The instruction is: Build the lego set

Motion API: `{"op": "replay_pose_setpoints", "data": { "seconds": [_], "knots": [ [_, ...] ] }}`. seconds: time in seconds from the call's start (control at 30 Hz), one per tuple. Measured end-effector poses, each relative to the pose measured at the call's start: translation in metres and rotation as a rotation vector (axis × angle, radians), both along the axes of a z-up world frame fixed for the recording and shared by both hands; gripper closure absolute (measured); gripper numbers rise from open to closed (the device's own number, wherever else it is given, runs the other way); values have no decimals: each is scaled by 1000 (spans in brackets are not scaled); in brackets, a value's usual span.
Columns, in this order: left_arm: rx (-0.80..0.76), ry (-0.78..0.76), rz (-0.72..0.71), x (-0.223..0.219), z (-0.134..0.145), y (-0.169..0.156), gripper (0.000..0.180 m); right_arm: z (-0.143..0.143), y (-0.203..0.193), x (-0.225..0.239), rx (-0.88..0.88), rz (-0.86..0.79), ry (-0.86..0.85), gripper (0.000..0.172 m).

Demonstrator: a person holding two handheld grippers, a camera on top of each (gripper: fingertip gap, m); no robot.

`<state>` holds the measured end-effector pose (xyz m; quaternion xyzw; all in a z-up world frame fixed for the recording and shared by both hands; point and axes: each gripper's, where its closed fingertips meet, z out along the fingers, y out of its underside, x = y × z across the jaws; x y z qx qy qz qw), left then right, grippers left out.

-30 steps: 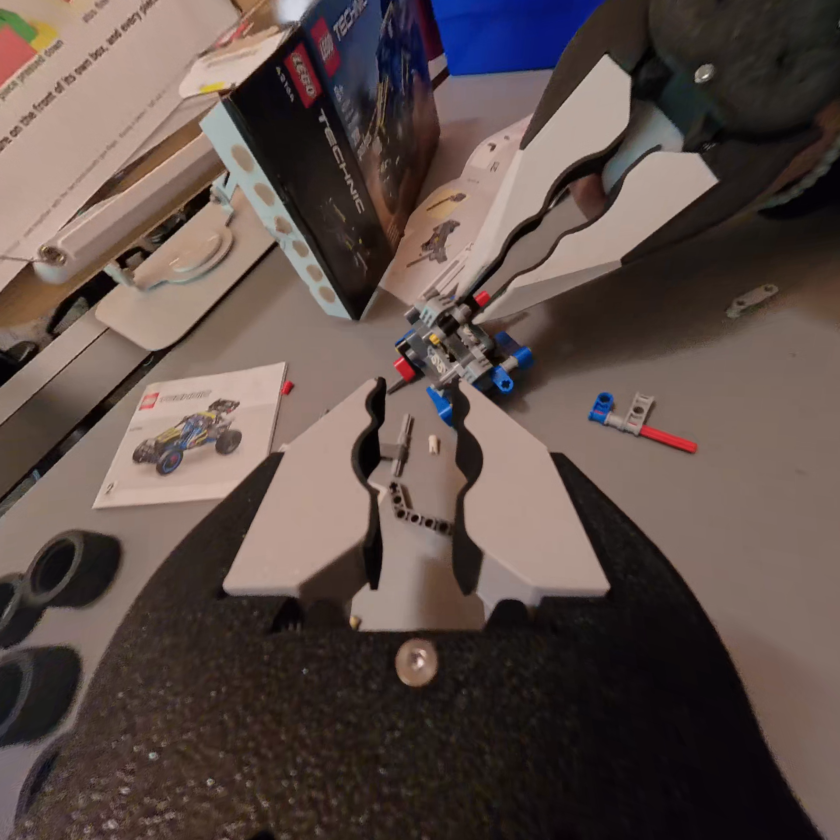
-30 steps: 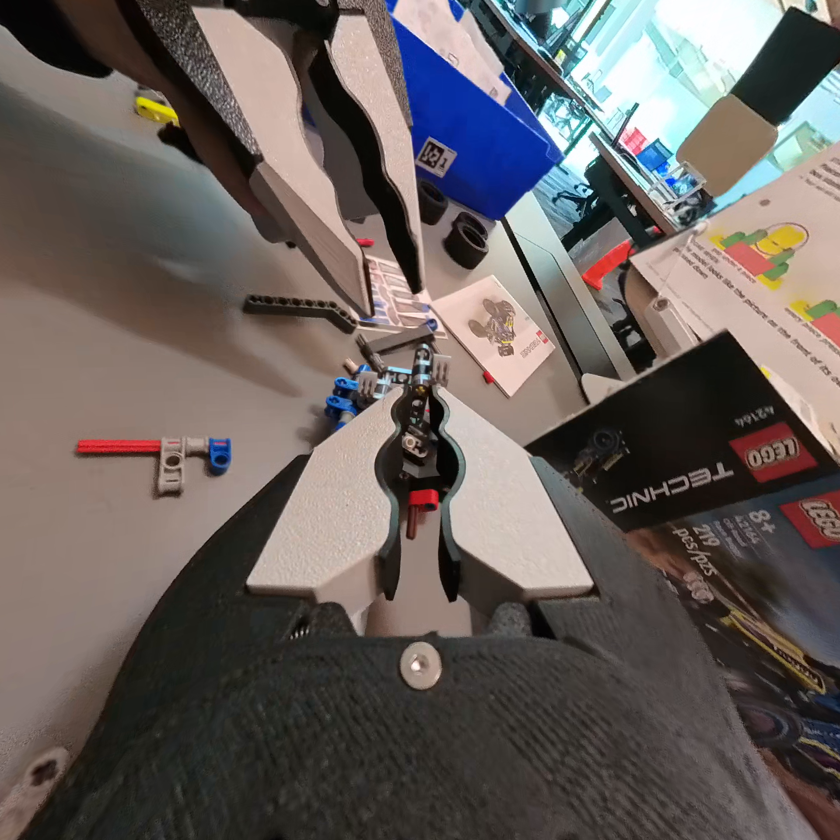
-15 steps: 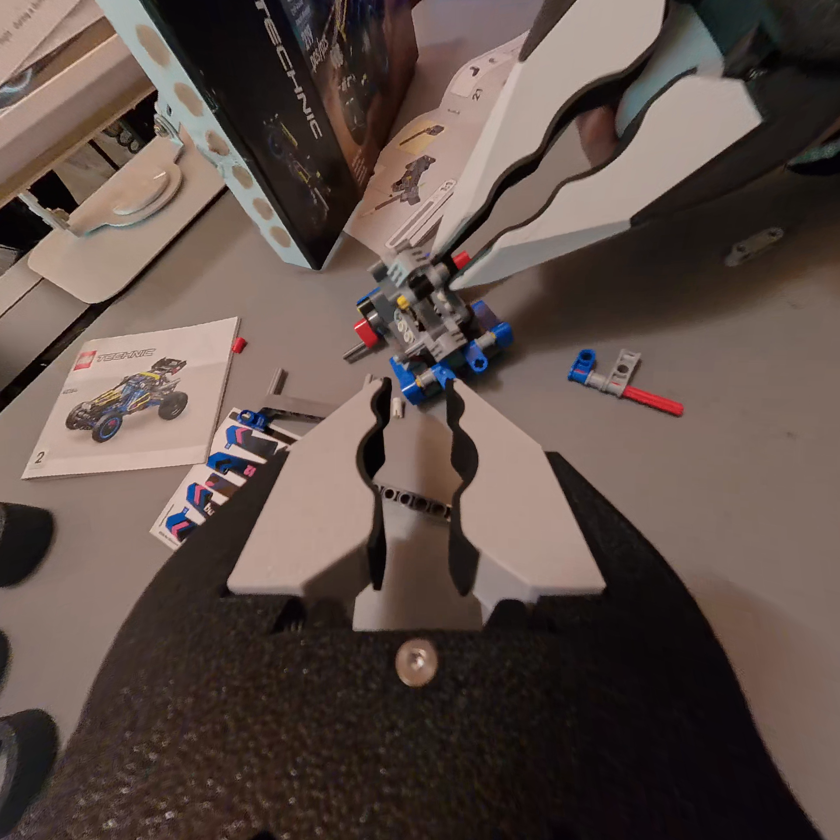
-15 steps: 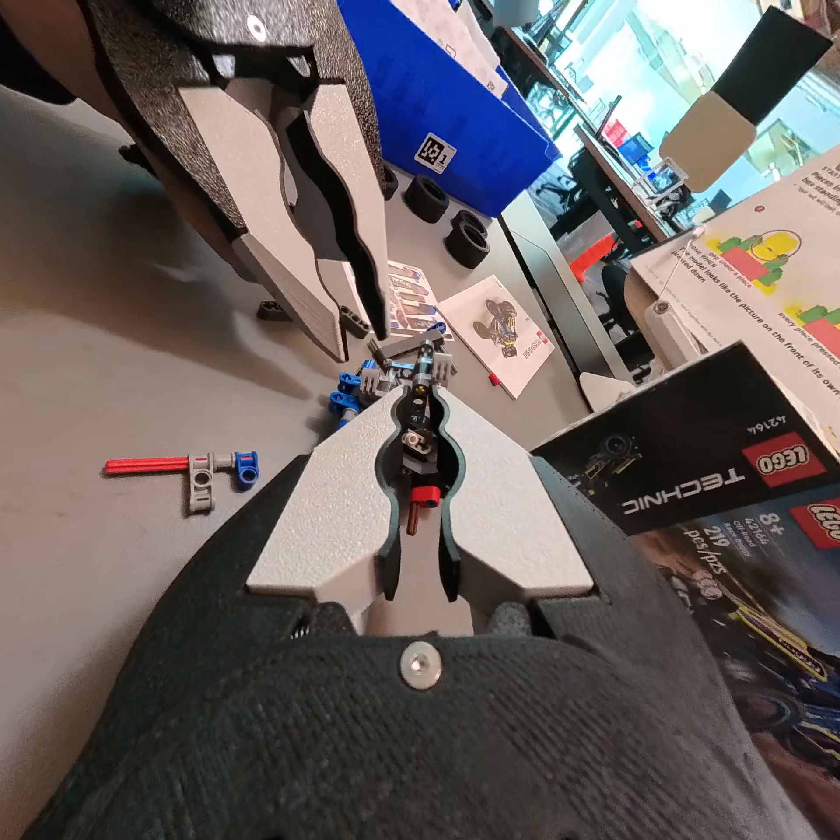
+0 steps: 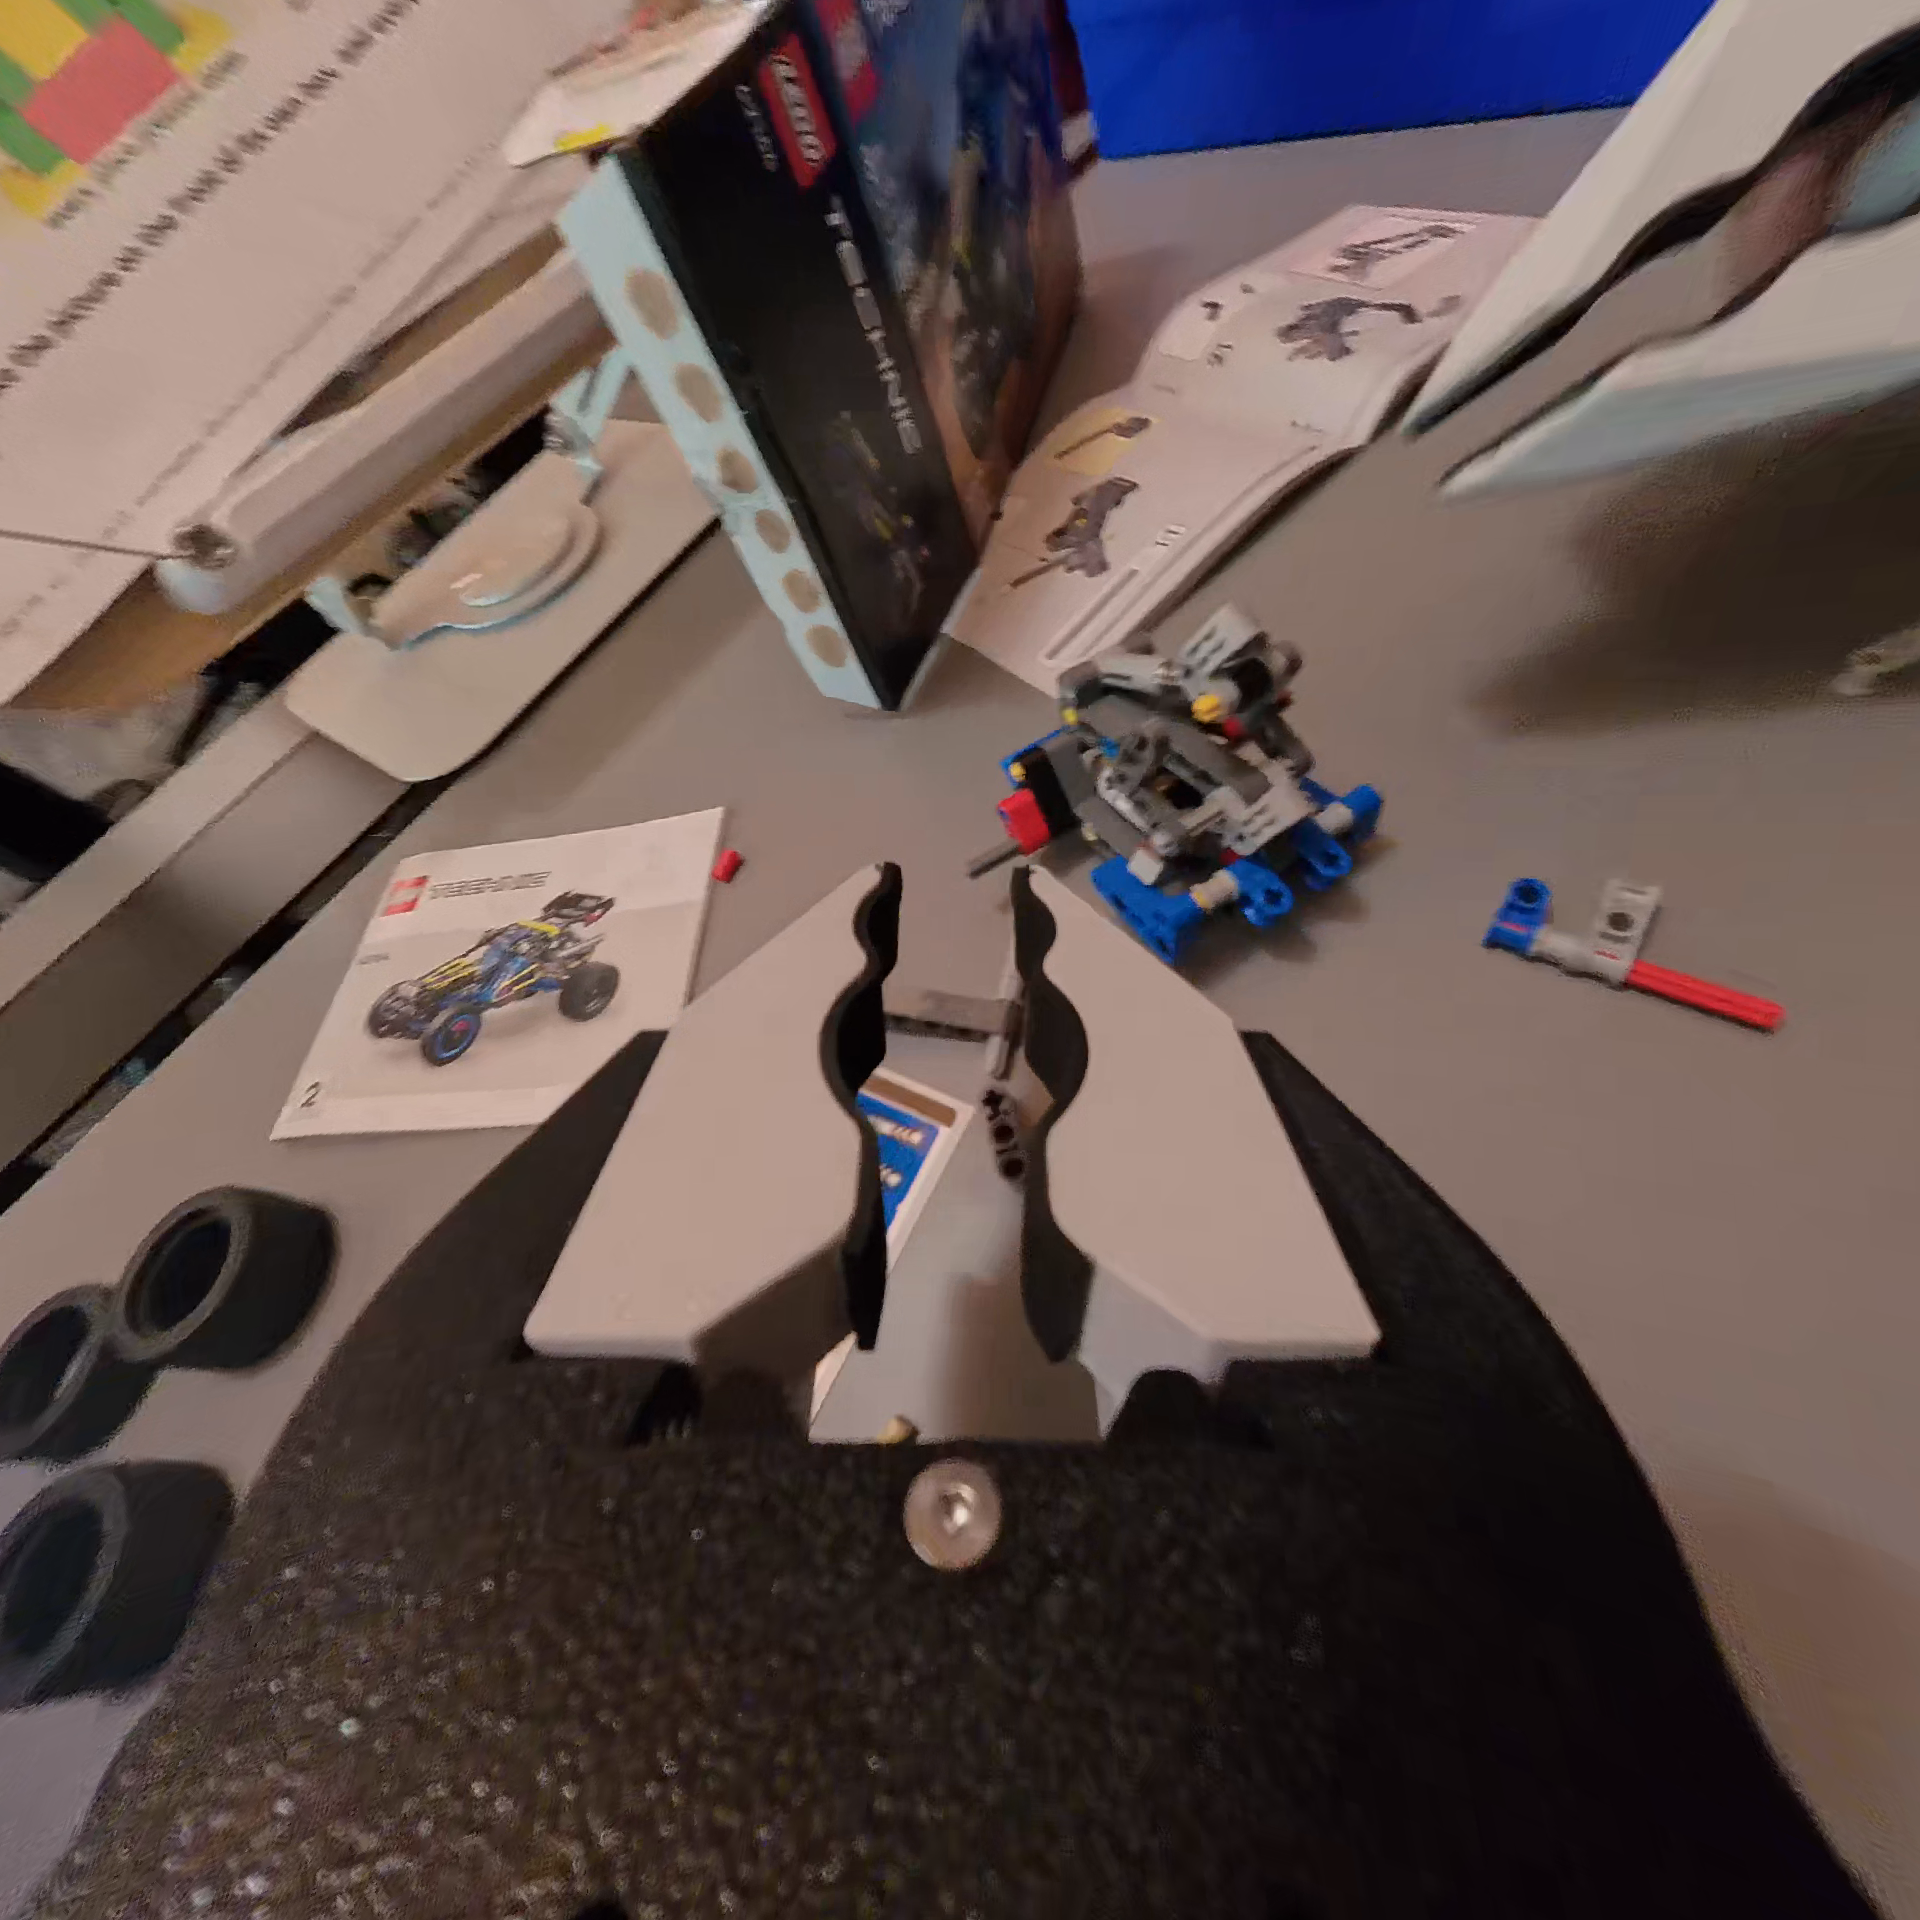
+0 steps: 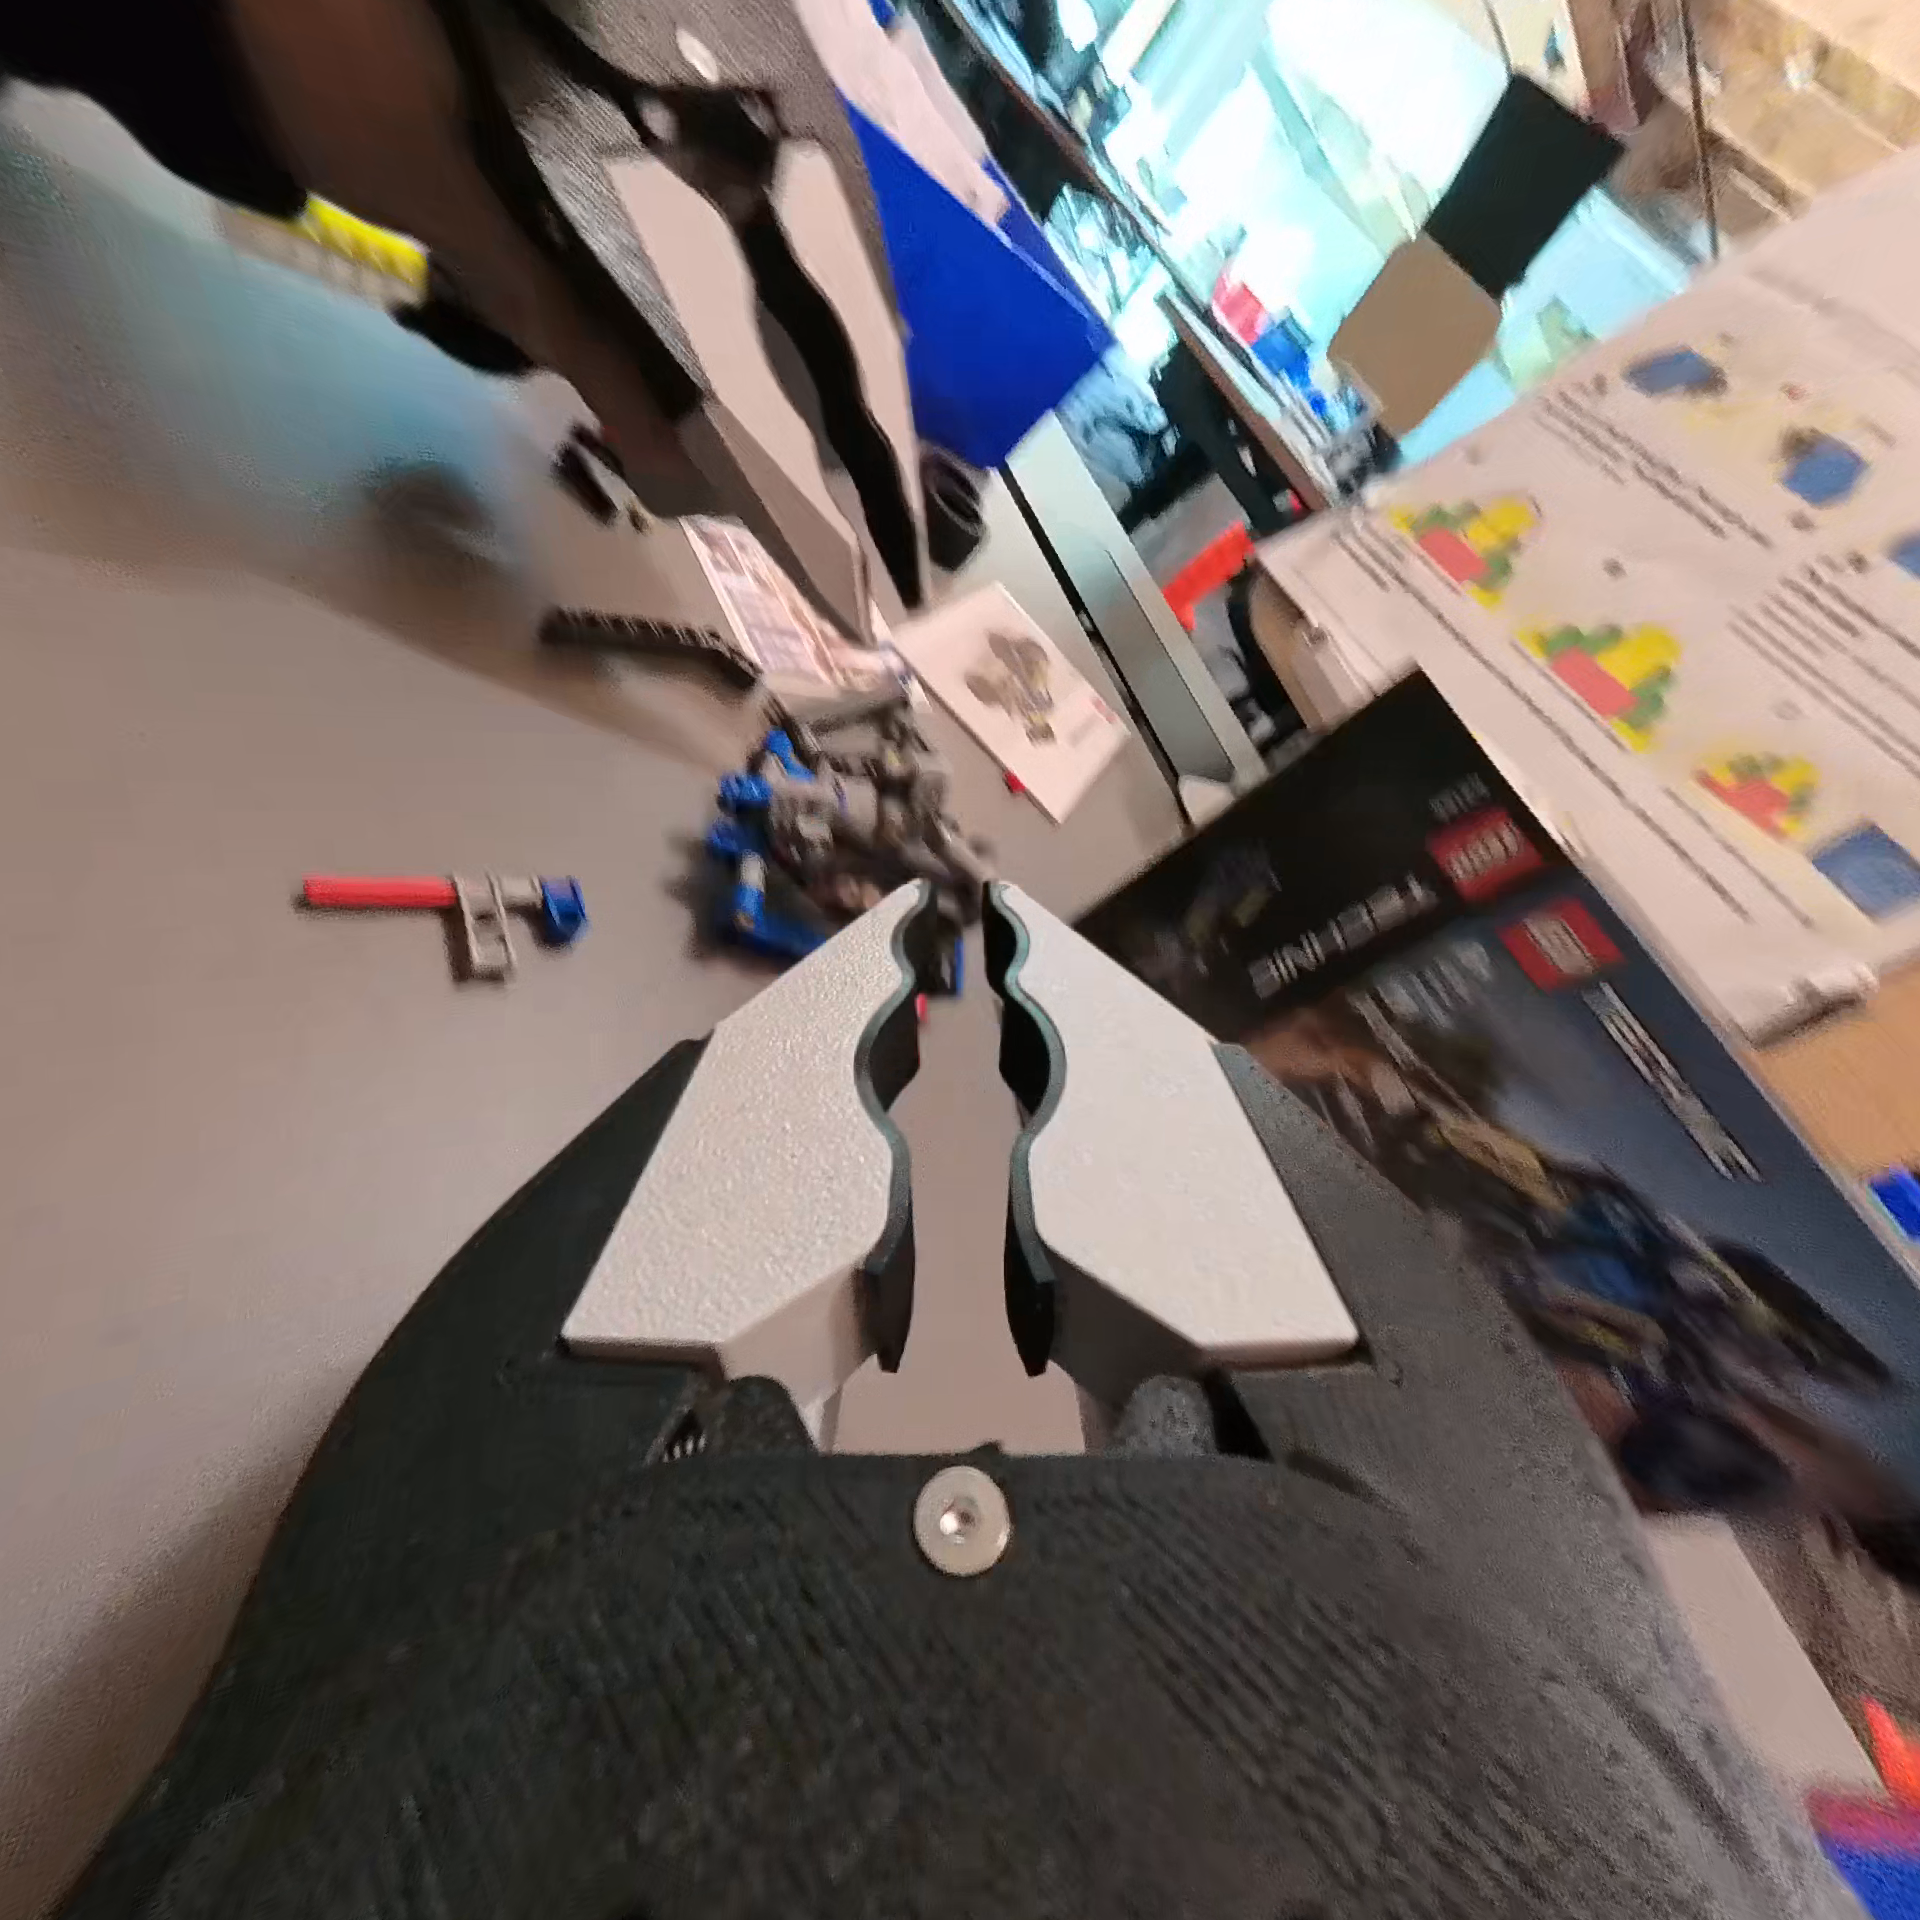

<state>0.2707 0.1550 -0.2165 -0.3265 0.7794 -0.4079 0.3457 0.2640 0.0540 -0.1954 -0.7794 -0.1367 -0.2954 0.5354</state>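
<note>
The right gripper hangs clear of the small blue and grey brick model, which sits on its own on the grey table at centre right of the left wrist view. Its jaws are a narrow slit apart, with nothing between them. The left gripper is also parted and empty, poised just short of the model above a dark beam and a sticker sheet. The black kit box stands upright at upper centre. A blue bin shows behind, though blur probably hides whatever either one holds. Black tyres lie at lower left.
</note>
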Motion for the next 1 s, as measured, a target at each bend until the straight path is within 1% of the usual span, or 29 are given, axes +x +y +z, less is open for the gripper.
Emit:
{"op": "replay_pose_setpoints", "data": {
  "seconds": [0.07,0.1,0.17,0.2,0.27,0.3,0.33,0.43,0.47,0.53,0.6,0.63,0.73,0.9,1.0],
  "knots": [
    [55,-57,51,-1,-2,10,165,0,-36,22,-20,-128,-17,167],
    [99,-81,66,-2,-3,15,166,-5,-58,36,-62,-196,-28,167],
    [144,-115,105,-2,-3,21,168,-23,-111,73,-198,-371,-29,159],
    [139,-119,116,-1,-1,21,168,-28,-133,88,-236,-418,-41,155],
    [125,-126,143,1,0,20,169,-39,-157,101,-255,-398,11,147],
    [137,-136,149,2,0,20,169,-44,-162,102,-253,-367,53,143],
    [164,-146,157,3,-2,21,169,-48,-166,104,-253,-357,69,144],
    [257,-181,194,7,-8,29,172,-58,-177,112,-289,-359,60,139],
    [269,-186,198,8,-9,29,173,-59,-177,113,-284,-356,63,146],
    [283,-187,206,10,-11,30,173,-60,-173,111,-270,-331,77,154],
    [297,-194,192,11,-12,28,174,-65,-175,114,-314,-344,53,164],
    [307,-191,189,11,-13,27,174,-69,-176,114,-354,-348,36,172],
    [325,-197,176,11,-14,24,175,-71,-177,114,-395,-350,-20,172],
    [344,-206,155,11,-15,19,175,-71,-189,112,-380,-347,77,172],
    [345,-225,140,9,-11,16,175,-71,-202,109,-417,-347,78,172]
  ]
}}
